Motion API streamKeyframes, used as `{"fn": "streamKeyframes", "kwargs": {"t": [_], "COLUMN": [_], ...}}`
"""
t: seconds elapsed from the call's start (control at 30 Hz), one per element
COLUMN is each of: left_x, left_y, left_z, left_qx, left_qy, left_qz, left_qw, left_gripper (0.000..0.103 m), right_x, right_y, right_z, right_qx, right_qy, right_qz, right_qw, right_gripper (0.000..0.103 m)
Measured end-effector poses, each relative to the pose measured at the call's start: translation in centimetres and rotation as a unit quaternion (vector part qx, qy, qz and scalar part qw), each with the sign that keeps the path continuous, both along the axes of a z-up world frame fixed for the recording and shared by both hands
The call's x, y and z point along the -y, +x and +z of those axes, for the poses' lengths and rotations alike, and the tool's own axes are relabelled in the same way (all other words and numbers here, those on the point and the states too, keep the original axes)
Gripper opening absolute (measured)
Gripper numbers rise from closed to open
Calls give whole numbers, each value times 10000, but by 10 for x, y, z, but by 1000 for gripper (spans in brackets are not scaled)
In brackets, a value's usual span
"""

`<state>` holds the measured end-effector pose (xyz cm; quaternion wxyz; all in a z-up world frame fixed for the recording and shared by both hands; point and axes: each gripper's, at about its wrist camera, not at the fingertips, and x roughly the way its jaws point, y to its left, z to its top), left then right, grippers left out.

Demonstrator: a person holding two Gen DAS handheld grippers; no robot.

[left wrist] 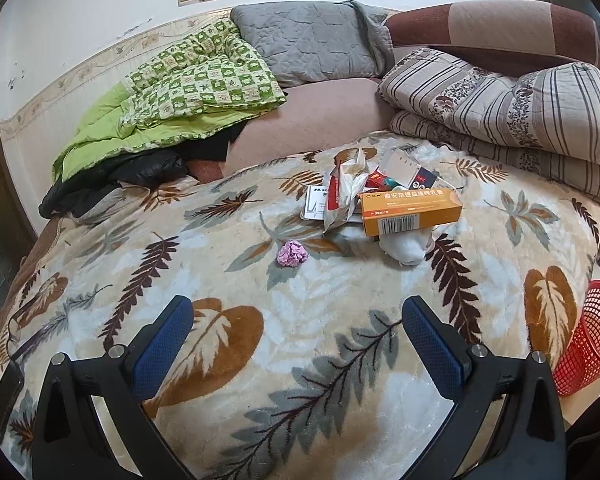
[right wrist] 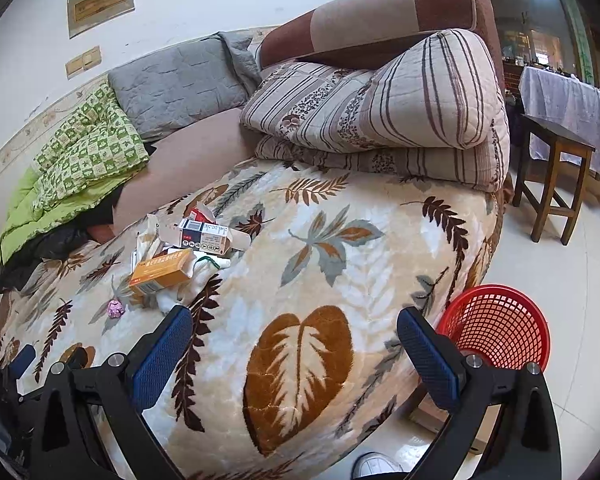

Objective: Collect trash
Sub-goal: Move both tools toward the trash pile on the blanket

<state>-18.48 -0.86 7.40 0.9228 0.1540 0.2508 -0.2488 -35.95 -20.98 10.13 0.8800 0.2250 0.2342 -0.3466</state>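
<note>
A: Left wrist view, stock of items?
B: Left hand-held gripper [left wrist: 298, 312], two blue-padded fingers spread wide, nothing between them, hovering over the plush leaf-patterned blanket [left wrist: 340, 360] on the bed. Trash, mid-bed: crumpled pink paper ball [left wrist: 292, 253], alone, nearest the gripper; behind it a heap comprising an orange rectangular cardboard box with barcode [left wrist: 410, 210], a torn crinkled plastic wrapper [left wrist: 346, 192] standing against it, a white printed leaflet [left wrist: 315, 202] under the wrapper, a dark blue and white carton [left wrist: 408, 168] at the back, and a white crumpled tissue wad [left wrist: 406, 246] touching the orange box's front edge

A: Receptacle?
B: Red plastic mesh wastebasket [left wrist: 592, 344], on the floor at the bed's right edge, well apart from the heap

A: Bedding?
B: Green checked quilt [left wrist: 196, 76] left, grey quilted pillow [left wrist: 308, 40] at the wall, striped folded quilt [left wrist: 496, 108] right

A: Right wrist view?
B: Right hand-held gripper [right wrist: 294, 312], blue pads likewise wide apart, empty, above the blanket's [right wrist: 340, 240] near right corner. Wastebasket [right wrist: 496, 328] just beside the right finger, upright on pale floor tiles, interior appears empty. Heap lies far left: orange box [right wrist: 162, 272], dark blue and white carton [right wrist: 204, 238] behind it, pink paper ball [right wrist: 115, 308] in front-left. The left gripper's blue finger [right wrist: 22, 360] shows at the lower left edge. Wooden stool [right wrist: 552, 176] and cloth-covered counter [right wrist: 572, 108] at far right; a white shoe toe [right wrist: 374, 465] at the bottom
</note>
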Motion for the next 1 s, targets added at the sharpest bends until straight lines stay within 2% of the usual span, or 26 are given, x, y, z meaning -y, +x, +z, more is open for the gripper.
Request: {"fn": "streamKeyframes", "kwargs": {"t": [0.37, 1.0], "left_x": [10, 11], "left_y": [-10, -13], "left_z": [-3, -3], "left_qx": [145, 126], "left_qy": [95, 93], "left_qz": [-213, -223], "left_qw": [9996, 9996], "left_gripper": [103, 103], "right_x": [1, -3], "right_y": [-5, -2], "right_z": [2, 5], "right_qx": [25, -56], "right_qy": [-17, -88], "right_qz": [-72, -118], "right_qw": [10000, 9999], "right_gripper": [103, 103]}}
